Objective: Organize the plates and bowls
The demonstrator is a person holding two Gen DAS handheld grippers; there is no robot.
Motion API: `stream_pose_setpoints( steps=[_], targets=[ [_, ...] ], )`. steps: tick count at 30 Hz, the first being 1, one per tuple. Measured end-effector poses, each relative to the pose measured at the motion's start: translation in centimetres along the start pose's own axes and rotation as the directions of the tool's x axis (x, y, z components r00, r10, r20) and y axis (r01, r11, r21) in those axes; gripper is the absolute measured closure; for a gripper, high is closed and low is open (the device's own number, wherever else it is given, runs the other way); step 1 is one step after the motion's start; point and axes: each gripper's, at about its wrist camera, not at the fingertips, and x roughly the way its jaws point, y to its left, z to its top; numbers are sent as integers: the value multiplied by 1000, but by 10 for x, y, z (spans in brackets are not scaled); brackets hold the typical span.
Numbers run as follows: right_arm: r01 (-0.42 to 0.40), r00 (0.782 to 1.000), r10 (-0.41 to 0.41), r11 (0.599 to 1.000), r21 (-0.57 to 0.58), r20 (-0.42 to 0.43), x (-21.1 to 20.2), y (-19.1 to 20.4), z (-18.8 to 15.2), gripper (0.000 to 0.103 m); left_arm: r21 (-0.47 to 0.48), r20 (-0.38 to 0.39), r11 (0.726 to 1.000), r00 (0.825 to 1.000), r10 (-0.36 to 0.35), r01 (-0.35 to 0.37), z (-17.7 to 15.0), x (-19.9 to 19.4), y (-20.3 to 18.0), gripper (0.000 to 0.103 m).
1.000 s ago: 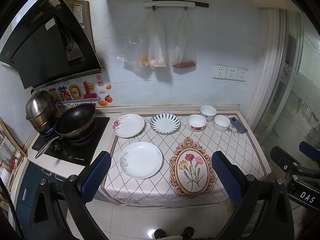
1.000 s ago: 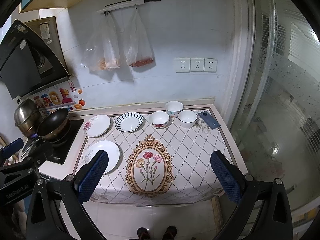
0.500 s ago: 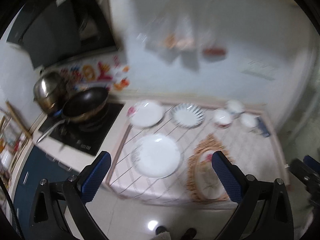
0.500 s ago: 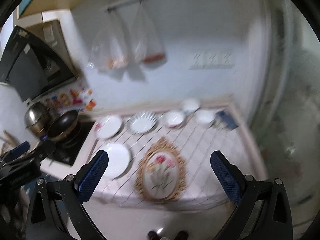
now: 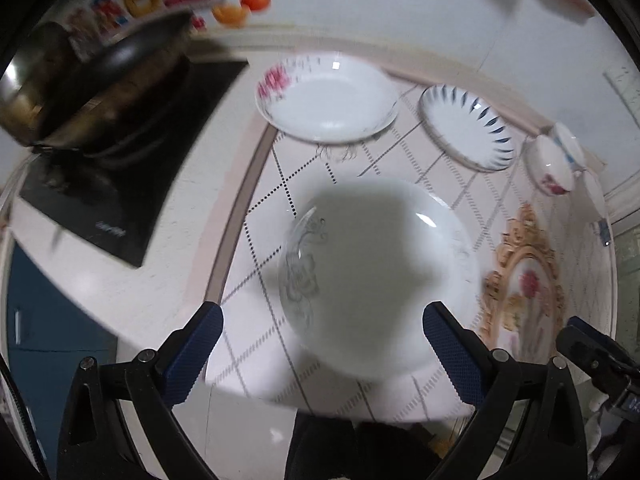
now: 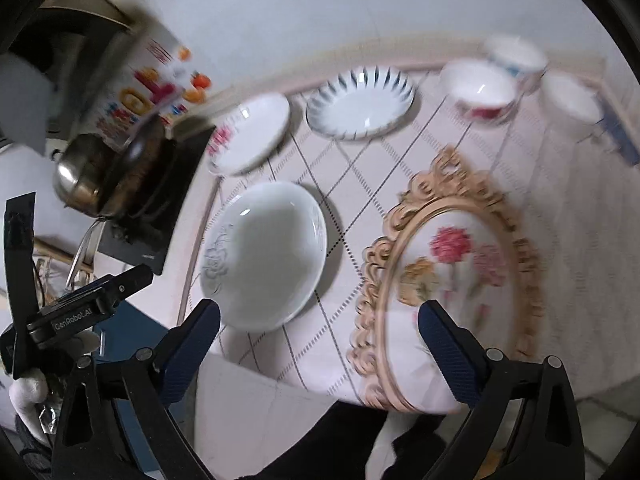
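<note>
A large white plate with a grey flower (image 5: 380,272) (image 6: 264,256) lies near the counter's front edge. Behind it lie a pink-flowered plate (image 5: 328,98) (image 6: 252,132) and a blue-striped plate (image 5: 468,126) (image 6: 360,104). Bowls stand at the back right: a red-flowered bowl (image 5: 550,170) (image 6: 480,88) and two others (image 6: 516,54) (image 6: 570,98). My left gripper (image 5: 324,356) is open and empty, just above and in front of the large white plate. My right gripper (image 6: 320,352) is open and empty, over the counter's front edge between that plate and the oval motif.
A dark wok (image 5: 116,76) and a steel pot (image 6: 80,176) sit on a black cooktop (image 5: 120,184) at the left. The tablecloth bears a gold-framed oval flower motif (image 6: 452,268). A blue phone (image 6: 620,136) lies at the far right.
Both grippers have dropped and moved in close to the counter; the large white plate now fills the left wrist view. Both stay open and empty.
</note>
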Motion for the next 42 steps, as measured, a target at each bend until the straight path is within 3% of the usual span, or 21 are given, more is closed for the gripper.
stream_pose_setpoints(
  steps=[5,9,12,14,16,17,19,31,42],
  targets=[
    [-14,997,20,996,86,-72,73,-7,23,11,34,-103,999,994,-37,41,23,60,15,9],
    [-23,992,42,988,154,-118,113,-16,33,22,31,-176,995,981,-85,92,33,92,24,25],
    [-50,986,79,980,195,-144,138,-21,35,37,61,-201,989,972,-118,133,35,105,23,46],
    [-69,983,102,976,205,-153,150,-20,33,53,85,-214,985,968,-130,151,35,111,21,60],
    [-93,979,129,972,217,-157,158,-18,32,65,113,-199,982,972,-124,149,32,110,17,62],
    [-106,979,140,971,214,-149,161,-17,33,76,122,-197,982,973,-118,144,31,110,16,63],
    [-89,978,125,974,207,-166,165,-14,33,84,111,-191,983,974,-122,145,28,109,17,63],
    [-88,975,114,986,144,-189,160,-13,38,85,71,-174,989,978,-112,126,23,86,0,65],
    [-113,979,135,984,141,-154,114,-46,47,85,104,-137,983,981,-140,155,35,63,-41,65]
  ],
)
